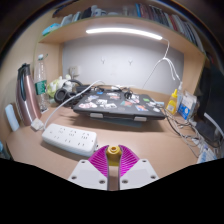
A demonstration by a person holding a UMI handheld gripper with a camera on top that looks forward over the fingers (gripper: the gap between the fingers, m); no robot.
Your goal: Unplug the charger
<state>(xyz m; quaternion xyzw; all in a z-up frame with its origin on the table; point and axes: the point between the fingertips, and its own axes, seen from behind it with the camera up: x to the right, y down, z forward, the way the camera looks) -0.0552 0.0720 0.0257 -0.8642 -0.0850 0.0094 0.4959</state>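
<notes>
Hand-held gripper (113,160) closed; power strip (70,136) just ahead, apart.

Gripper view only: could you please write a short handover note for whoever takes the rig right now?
Gripper: fingers look shut, pink pads together, holding nothing.
White power strip lies on the wooden desk, just ahead of the fingers, toward their left. A plug seems to sit at its far end, but I cannot tell whether it is the charger.
Beyond the fingers: laptop covered in stickers, with a white cable hanging behind it.
Done: nothing visible yet.
Left: approach the strip, grasp the charger, pull it out.
</notes>
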